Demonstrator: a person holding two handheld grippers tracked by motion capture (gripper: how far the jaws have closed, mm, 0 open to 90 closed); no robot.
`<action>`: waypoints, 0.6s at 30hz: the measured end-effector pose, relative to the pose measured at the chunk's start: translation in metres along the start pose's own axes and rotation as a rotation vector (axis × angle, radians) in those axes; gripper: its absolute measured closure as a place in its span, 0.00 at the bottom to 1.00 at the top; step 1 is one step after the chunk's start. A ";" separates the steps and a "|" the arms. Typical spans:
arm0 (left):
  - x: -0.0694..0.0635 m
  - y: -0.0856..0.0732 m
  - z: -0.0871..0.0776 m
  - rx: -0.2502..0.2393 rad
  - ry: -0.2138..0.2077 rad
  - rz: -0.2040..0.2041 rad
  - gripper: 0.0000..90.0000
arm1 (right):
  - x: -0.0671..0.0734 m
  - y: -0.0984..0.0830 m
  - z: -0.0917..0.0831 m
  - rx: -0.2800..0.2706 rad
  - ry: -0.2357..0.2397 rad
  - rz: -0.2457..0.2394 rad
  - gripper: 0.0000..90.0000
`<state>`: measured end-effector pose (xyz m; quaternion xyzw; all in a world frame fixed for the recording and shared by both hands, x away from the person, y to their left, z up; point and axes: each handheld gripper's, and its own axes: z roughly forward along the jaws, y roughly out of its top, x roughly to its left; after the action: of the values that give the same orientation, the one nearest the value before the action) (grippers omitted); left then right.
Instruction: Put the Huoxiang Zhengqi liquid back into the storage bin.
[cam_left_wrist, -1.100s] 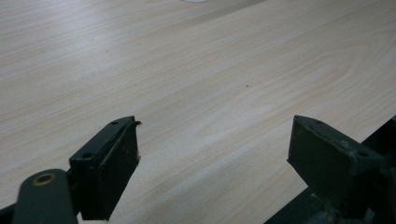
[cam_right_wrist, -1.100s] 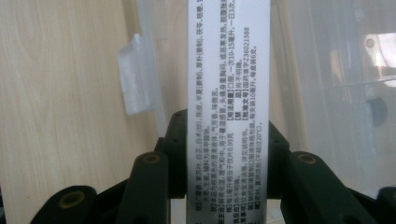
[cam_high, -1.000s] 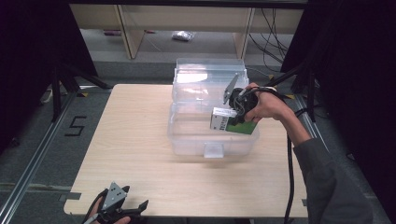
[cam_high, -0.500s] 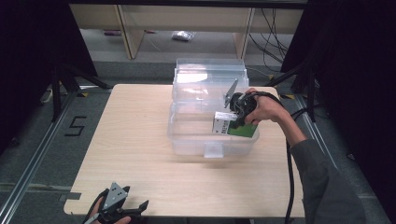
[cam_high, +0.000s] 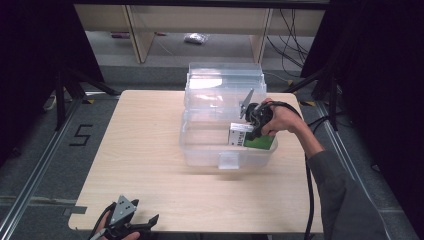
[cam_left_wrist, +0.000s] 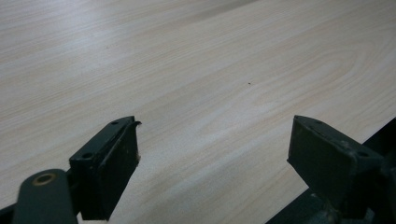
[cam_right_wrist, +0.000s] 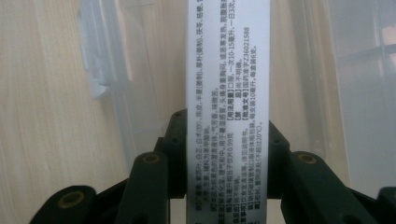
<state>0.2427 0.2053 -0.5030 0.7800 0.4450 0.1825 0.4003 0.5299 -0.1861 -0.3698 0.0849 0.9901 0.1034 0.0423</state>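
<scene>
White and green card makes up the small box (cam_high: 250, 137) on which the work is centred; a white face printed with dense rows of small black characters is turned toward the right gripper view (cam_right_wrist: 227, 93). The box is pinched by its narrow sides between the two black jaws of the right gripper (cam_high: 255, 125), which are pressed tight against it. In the high view the box is seen inside the clear plastic bin (cam_high: 200, 145), at the bin's right end, with its green face toward the near wall. Whether it rests on the bin's floor or hangs just above it cannot be told. The right hand (cam_high: 280, 119) is wrapped around the gripper's body above the bin's right rim, and a black cable is trailed from it along the sleeve toward the table's near edge.

The bin is set on the far right part of the pale wooden table (cam_high: 140, 150), with a clear latch at the middle of its near wall and its clear lid raised behind it.

Well apart from all this, at the near left corner of the table, the left gripper (cam_high: 131, 227) is held low over the wood. Its jaws are spread wide in the left gripper view (cam_left_wrist: 215, 154), with bare tabletop between them.
</scene>
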 end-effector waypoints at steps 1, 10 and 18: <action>0.000 0.000 0.000 0.002 0.000 0.000 0.17 | 0.001 0.000 0.002 -0.017 0.013 0.014 0.71; -0.001 0.000 0.000 0.002 -0.002 -0.005 0.17 | -0.002 0.001 0.013 -0.003 0.016 0.002 0.71; 0.001 0.001 -0.002 0.036 -0.004 0.024 0.17 | -0.006 -0.004 0.021 0.009 0.022 -0.014 0.71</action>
<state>0.2427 0.2066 -0.5015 0.7926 0.4382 0.1777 0.3849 0.5377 -0.1865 -0.3910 0.0770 0.9915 0.0996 0.0318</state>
